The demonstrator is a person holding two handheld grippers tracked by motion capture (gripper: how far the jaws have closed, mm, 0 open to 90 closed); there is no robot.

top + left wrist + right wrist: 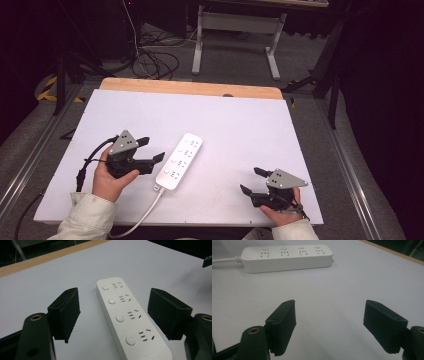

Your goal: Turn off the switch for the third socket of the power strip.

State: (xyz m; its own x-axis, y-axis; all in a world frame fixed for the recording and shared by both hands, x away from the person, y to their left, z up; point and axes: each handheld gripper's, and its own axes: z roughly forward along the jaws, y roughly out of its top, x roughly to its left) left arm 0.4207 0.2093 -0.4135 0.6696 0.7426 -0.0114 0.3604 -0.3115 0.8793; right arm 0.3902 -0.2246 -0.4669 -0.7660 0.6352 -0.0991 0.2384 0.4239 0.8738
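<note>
While a white worktop (240, 125) with a wooden far edge sits on grey carpet, the power strip (179, 161) lies left of its middle. Left hand-held gripper (152, 150), just left of the strip, gapes wide, holding nothing. Right hand-held gripper (251, 180), well right of it, wide, also empty.

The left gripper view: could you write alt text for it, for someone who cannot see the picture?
A white power strip with four sockets, each beside a round button, lies on a white table just ahead of the left claw. The claw's two black jaws stand wide open, one on each side of the strip and clear of it. A wooden strip edges the table's far side.
</note>
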